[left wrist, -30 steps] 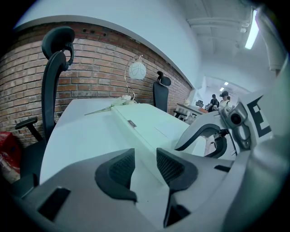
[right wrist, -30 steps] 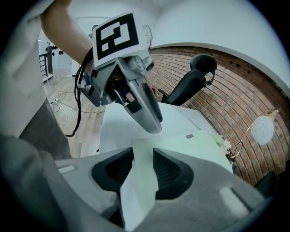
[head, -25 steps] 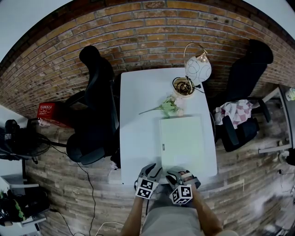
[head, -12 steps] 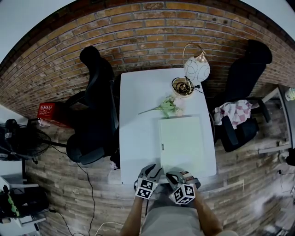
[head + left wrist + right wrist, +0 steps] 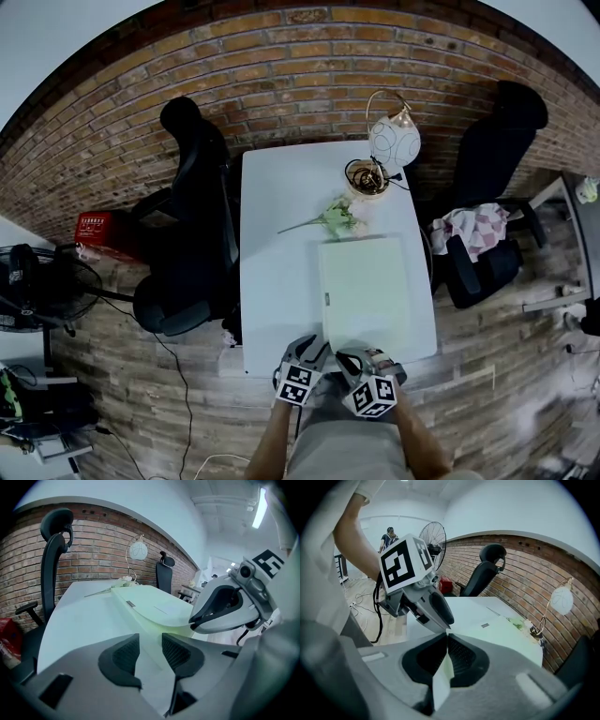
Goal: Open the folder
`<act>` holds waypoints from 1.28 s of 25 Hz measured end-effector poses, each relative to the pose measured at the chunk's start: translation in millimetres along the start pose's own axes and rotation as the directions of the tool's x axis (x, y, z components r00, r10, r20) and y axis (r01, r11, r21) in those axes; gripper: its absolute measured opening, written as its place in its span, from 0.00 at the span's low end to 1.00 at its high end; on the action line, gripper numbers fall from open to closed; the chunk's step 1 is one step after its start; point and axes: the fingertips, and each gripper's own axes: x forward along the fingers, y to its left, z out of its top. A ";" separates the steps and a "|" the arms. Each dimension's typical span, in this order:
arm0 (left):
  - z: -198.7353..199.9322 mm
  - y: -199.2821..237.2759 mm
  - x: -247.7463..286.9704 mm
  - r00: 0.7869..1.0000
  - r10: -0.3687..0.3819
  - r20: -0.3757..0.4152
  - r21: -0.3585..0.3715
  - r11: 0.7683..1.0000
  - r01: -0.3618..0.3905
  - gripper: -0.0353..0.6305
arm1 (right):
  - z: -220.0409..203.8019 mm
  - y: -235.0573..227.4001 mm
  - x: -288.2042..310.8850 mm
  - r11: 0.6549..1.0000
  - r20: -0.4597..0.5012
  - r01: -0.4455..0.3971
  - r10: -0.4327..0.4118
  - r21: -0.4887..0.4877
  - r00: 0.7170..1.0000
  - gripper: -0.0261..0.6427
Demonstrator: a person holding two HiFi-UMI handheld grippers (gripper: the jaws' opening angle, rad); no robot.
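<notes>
A pale green folder (image 5: 366,291) lies shut on the right half of the white table (image 5: 281,216), with a small label on its left edge. My right gripper (image 5: 354,354) is at the folder's near left corner. In the right gripper view its jaws (image 5: 446,644) are closing tight on the thin cover edge, and the folder (image 5: 506,630) stretches away beyond them. In the left gripper view the cover's near corner (image 5: 168,625) curls up slightly. My left gripper (image 5: 309,347) hovers just left of it over the table's front edge, open (image 5: 150,651), with nothing between its pads.
A globe lamp (image 5: 394,141), a round dish of coiled cable (image 5: 367,175) and a flower sprig (image 5: 342,217) sit beyond the folder. Black office chairs stand left (image 5: 192,216) and right (image 5: 497,159) of the table. A fan (image 5: 28,281) and a red box (image 5: 103,230) are on the floor at left.
The right gripper's marker cube has rolled and risen slightly at the folder's near corner. The left gripper has stayed where it was.
</notes>
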 end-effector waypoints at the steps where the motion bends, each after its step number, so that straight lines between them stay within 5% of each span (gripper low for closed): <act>1: -0.1 -0.4 -0.3 1.000 0.001 0.000 0.000 1.000 -0.001 0.28 | 0.6 -0.3 -1.2 1.000 0.002 0.004 -0.004 0.000 1.000 0.06; 32: -2.6 -6.2 -2.1 1.000 0.013 -0.023 0.029 1.000 -0.012 0.29 | 19.3 -19.8 -51.9 0.987 0.063 0.156 -0.159 0.043 0.985 0.06</act>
